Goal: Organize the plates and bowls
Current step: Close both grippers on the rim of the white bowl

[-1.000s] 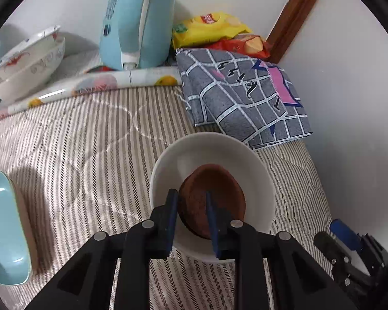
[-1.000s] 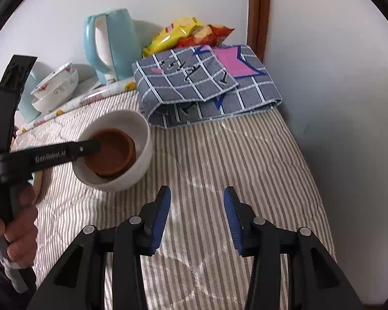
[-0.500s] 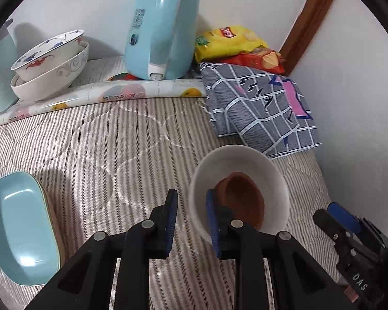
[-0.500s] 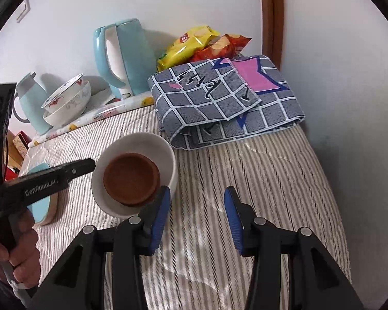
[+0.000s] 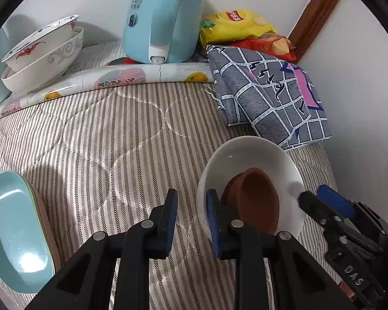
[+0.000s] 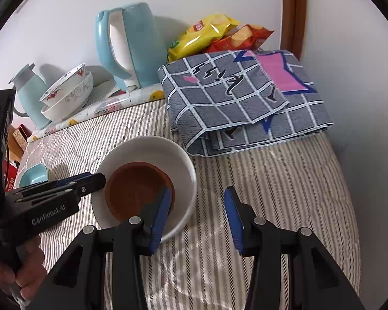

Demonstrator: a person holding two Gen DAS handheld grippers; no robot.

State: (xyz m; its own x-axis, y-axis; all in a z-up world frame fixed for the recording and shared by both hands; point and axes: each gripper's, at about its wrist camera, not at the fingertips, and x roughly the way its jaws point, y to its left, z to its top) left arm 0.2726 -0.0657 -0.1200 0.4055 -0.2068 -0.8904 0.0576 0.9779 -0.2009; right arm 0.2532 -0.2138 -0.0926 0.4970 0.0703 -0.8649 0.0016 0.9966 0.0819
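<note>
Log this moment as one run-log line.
left gripper: open, beside white bowl | right gripper: open, straddling bowl rim | brown dish: inside bowl

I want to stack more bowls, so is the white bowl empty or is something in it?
Not empty. A brown dish sits inside the white bowl, covering most of its bottom.

Left cam: on left gripper [image 5: 190, 215], looks steeply down along its fingers toward bed's far edge & wall; close to the striped bed cover [image 5: 103, 139].
Right cam: on right gripper [image 6: 195, 213], same tilt, sits further right, faces far right corner of bed; close too.
Shared: white bowl [image 5: 248, 155] [image 6: 144, 147] w/ brown bowl [image 5: 256, 199] [image 6: 134, 183] inside, blue kettle [image 5: 160, 18] [image 6: 132, 44], checked cloth [image 5: 269, 95] [image 6: 235, 98], stacked bowls [image 5: 44, 54] [image 6: 67, 93] at far edge.
Cross-view: each cam catches the other gripper at frame edge.
</note>
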